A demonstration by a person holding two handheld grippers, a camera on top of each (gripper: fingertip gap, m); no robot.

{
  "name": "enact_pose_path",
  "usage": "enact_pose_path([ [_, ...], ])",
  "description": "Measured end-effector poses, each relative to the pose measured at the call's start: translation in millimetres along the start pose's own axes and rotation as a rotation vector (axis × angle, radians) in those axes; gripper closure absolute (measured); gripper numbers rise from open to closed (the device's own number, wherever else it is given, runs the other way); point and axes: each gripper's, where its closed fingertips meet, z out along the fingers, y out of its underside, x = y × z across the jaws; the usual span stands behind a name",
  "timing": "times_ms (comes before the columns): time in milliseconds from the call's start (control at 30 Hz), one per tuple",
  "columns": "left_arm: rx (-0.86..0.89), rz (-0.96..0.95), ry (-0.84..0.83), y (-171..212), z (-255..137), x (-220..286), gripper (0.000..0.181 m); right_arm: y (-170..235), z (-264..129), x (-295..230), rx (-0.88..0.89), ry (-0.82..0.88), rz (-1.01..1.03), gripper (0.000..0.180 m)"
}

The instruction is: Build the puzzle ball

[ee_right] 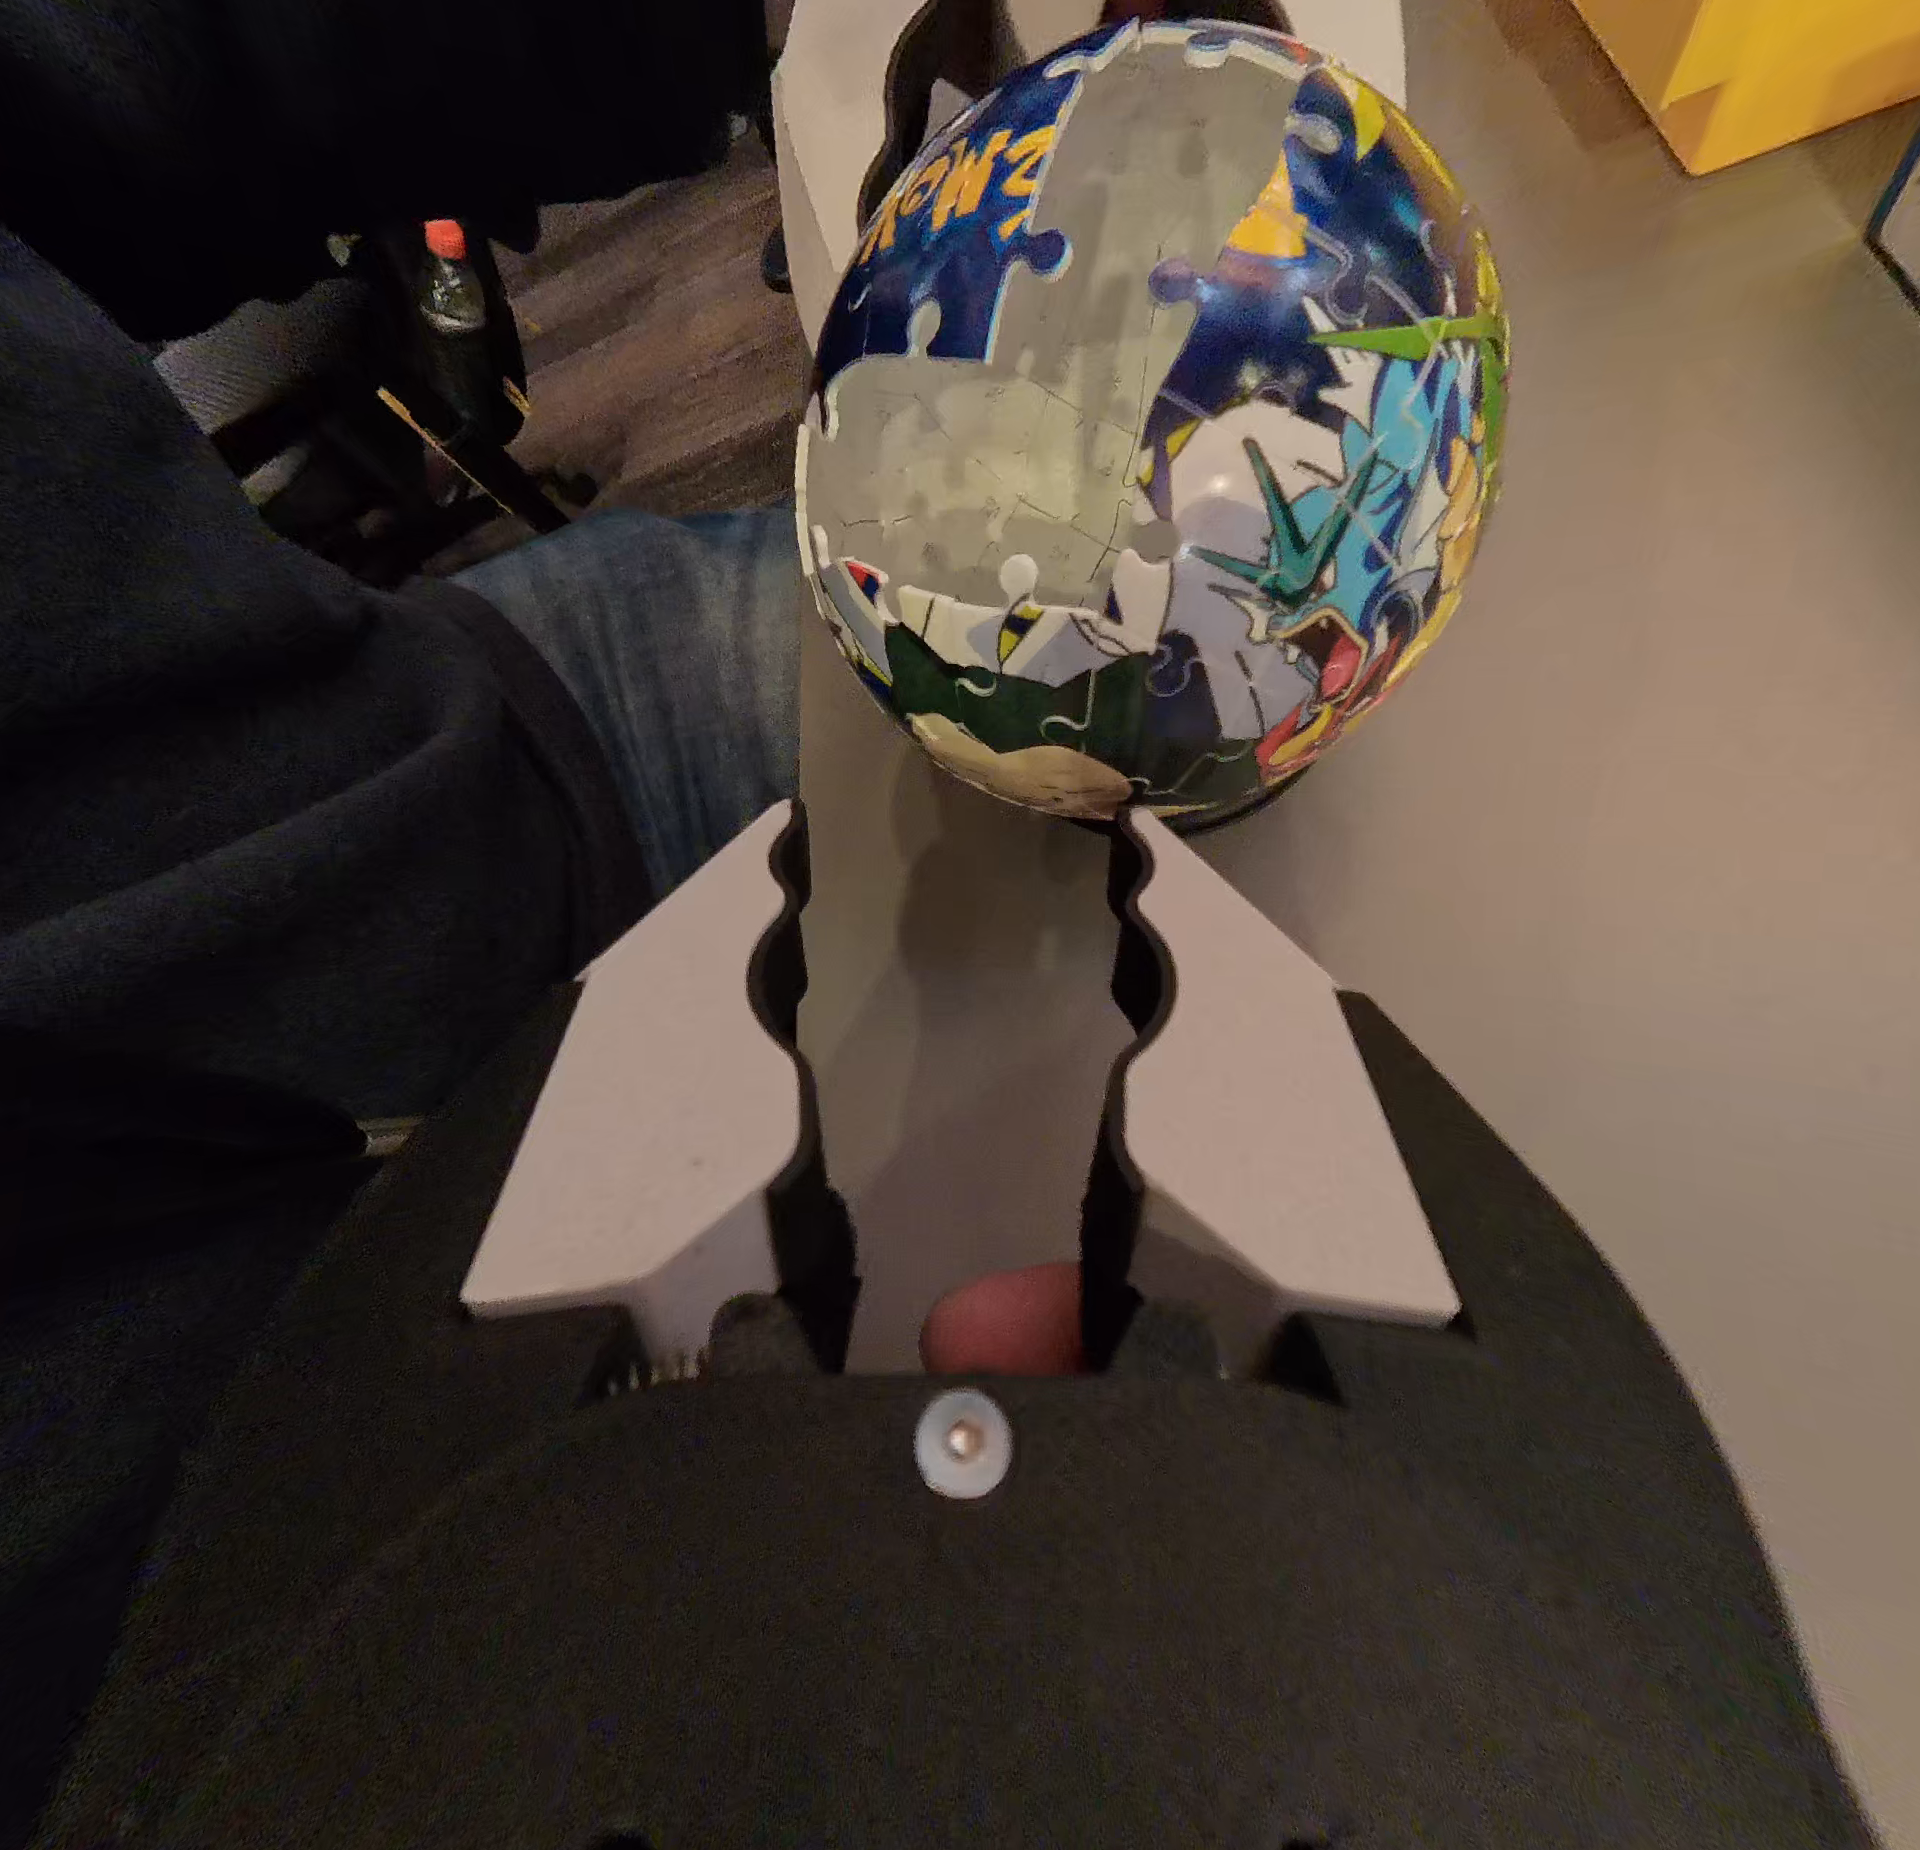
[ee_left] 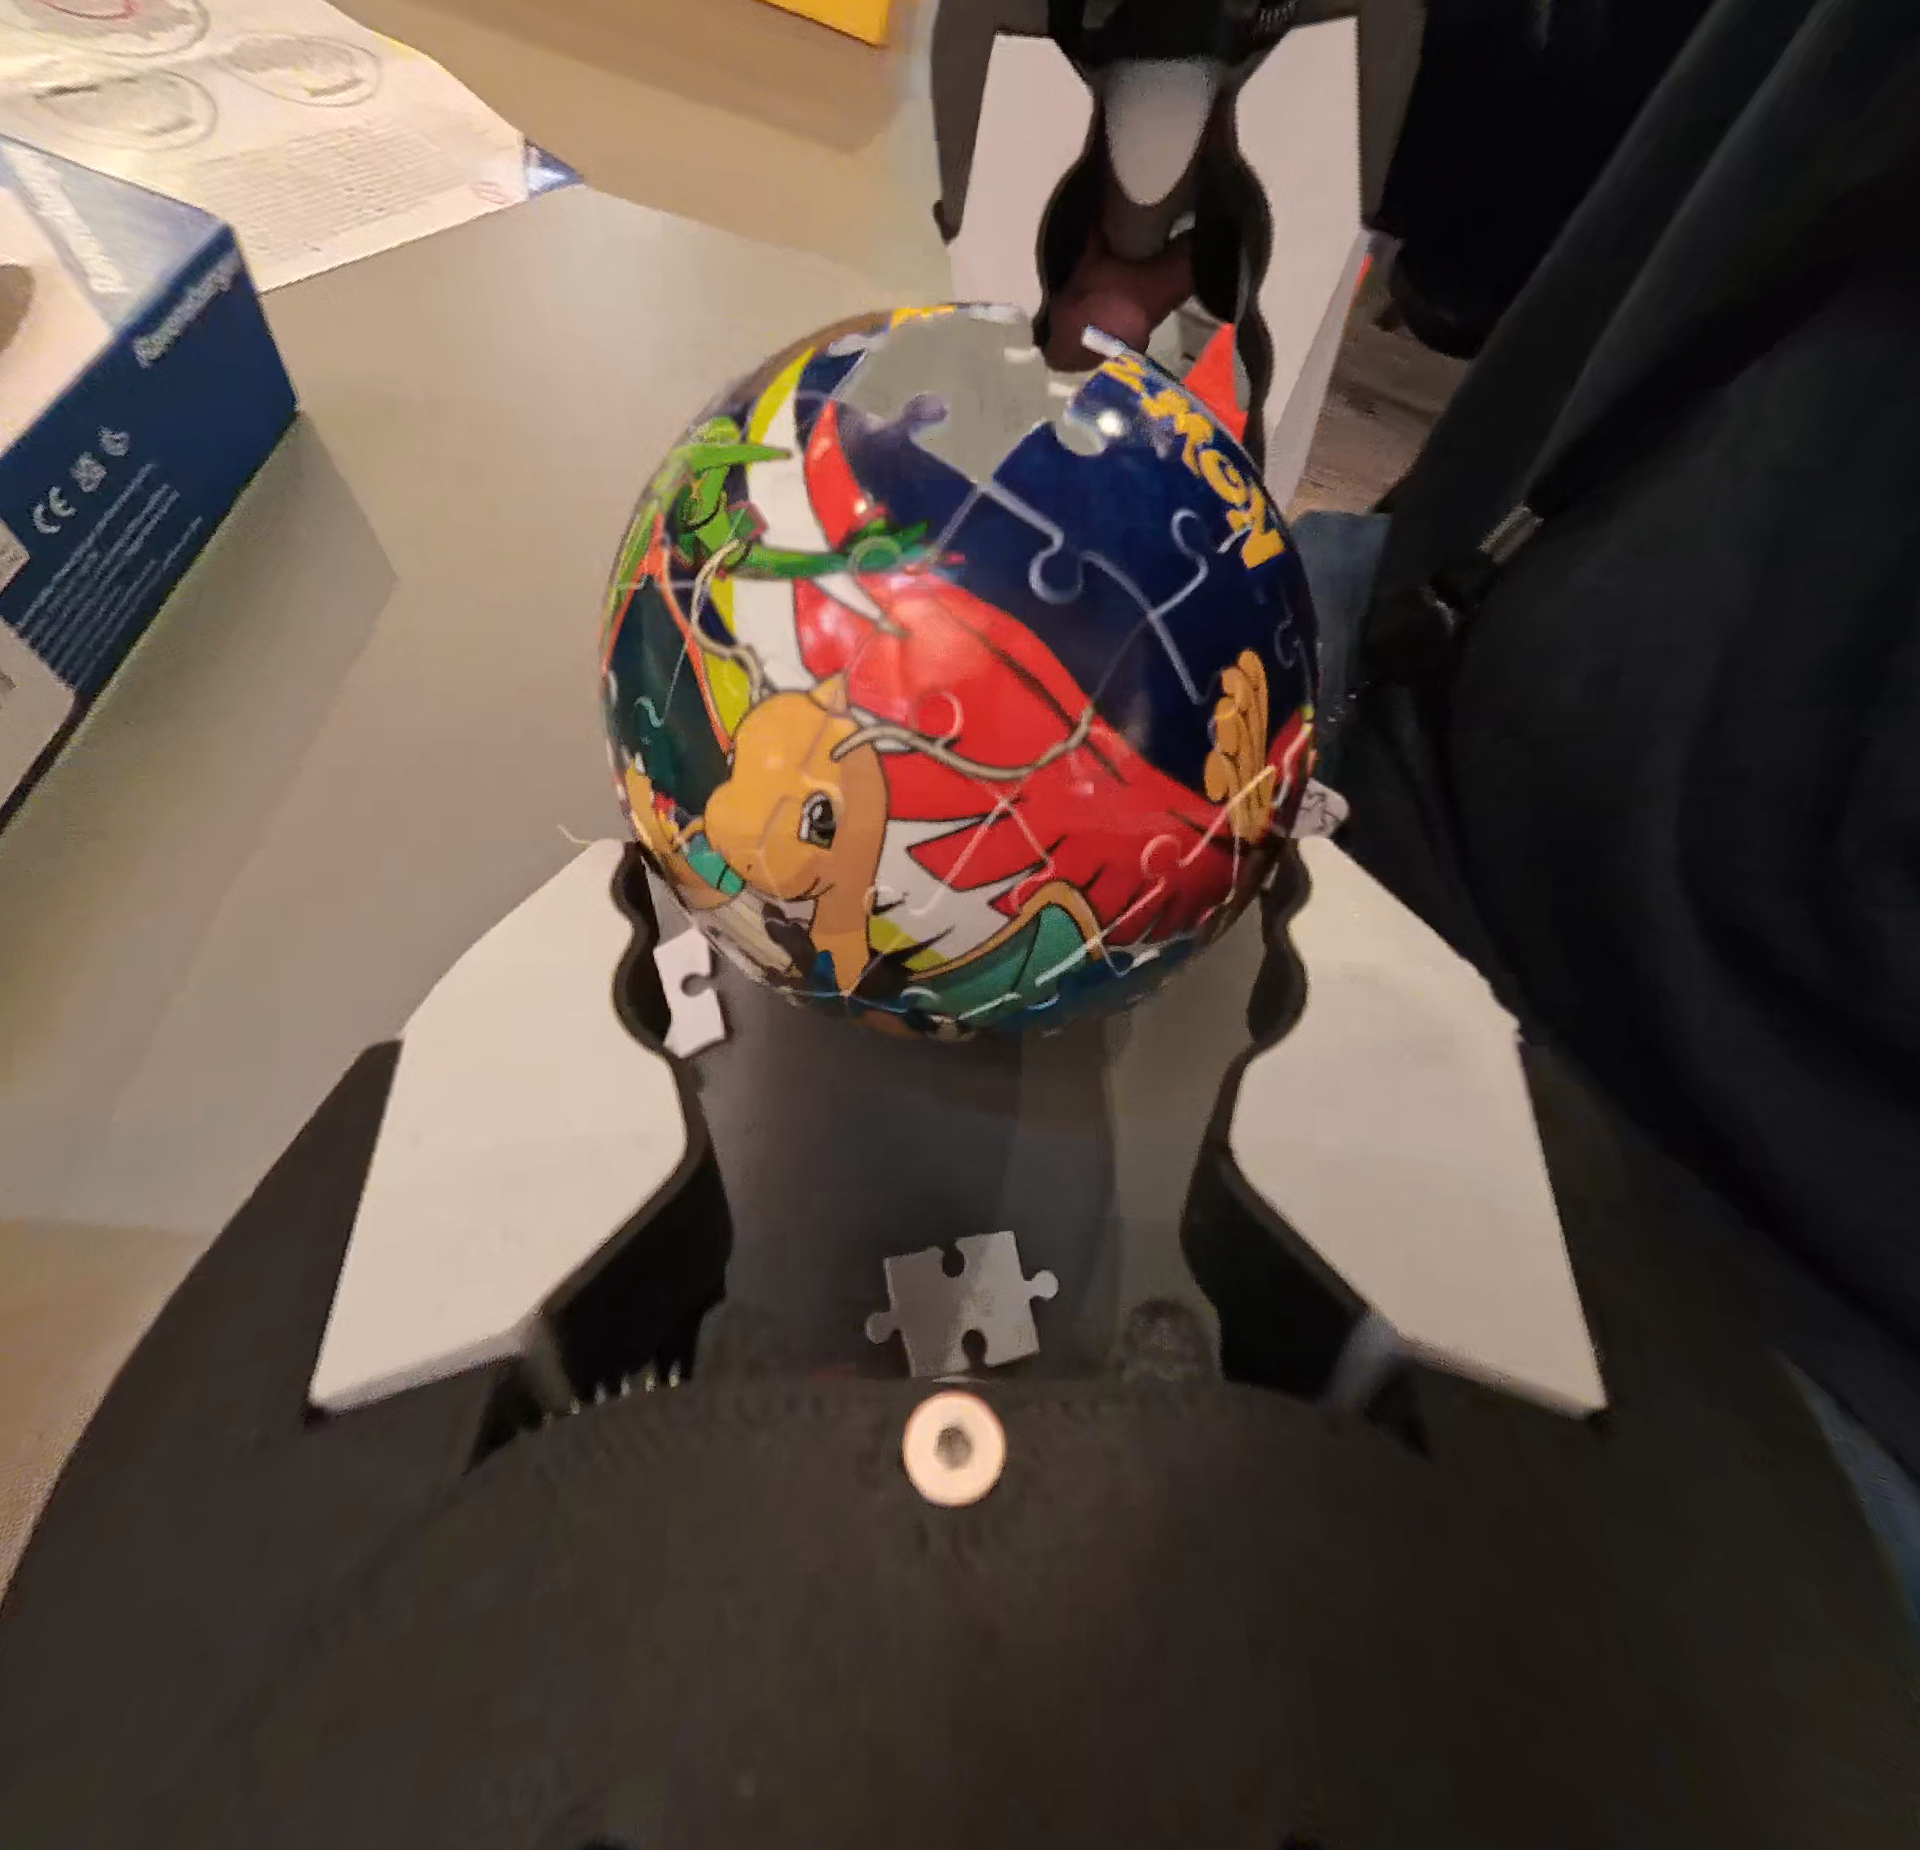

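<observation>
Plainly, the left gripper (ee_left: 961, 870) is spread wide around the puzzle ball (ee_left: 961, 668), its two fingertips pressed against the ball's lower left and lower right sides. The ball sits between them at the middle of the left wrist view, above the pale tabletop (ee_left: 468, 709). Each finger (ee_left: 520, 1125) is a flat, matte white wedge edged with a wavy black inner pad, fixed to a rough black body.

The right gripper (ee_right: 961, 824) is only partly open, a moderate gap between its wavy pads and nothing held in it. Its tips reach just under the near underside of the ball; whether they touch it cannot be told. In the left wrist view this gripper (ee_left: 1148, 346) shows at the far side, close to the ball's upper rim.

The ball is a glossy sphere of curved interlocking pieces printed with bright cartoon creatures in red, blue, orange and green. It is unfinished: a broad hole (ee_right: 1039, 429) opens in the side facing the right gripper, showing the dull grey inner faces of the pieces beyond, and a smaller gap (ee_left: 956, 377) shows at the top.

Two loose pieces lie grey side up near the left gripper: one (ee_left: 966, 1301) between the finger bases, another (ee_left: 688, 990) beside the left finger's pad. A blue cardboard box (ee_left: 135, 470) and a printed paper sheet (ee_left: 260, 117) lie at far left, and a yellow box (ee_right: 1766, 44) lies beyond.
</observation>
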Motion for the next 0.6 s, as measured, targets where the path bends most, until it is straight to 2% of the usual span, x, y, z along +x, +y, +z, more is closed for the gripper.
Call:
enact_pose_path([
  [200,-0.02,0.011,0.017,-3.2,-12.4,-13.5,0.071,0.9,0.7,-10.1,0.006,-0.01,-0.004,0.124],
  [400,0.009,0.012,-0.211,1.9,-26.3,-4.5,0.07,-9.2,-25.9,30.9,0.051,0.094,-0.043,0.114],
  [600,0.05,0.012,-0.317,3.4,-11.6,20.2,0.069,-16.1,-6.0,45.2,0.025,0.032,-0.137,0.102],
])
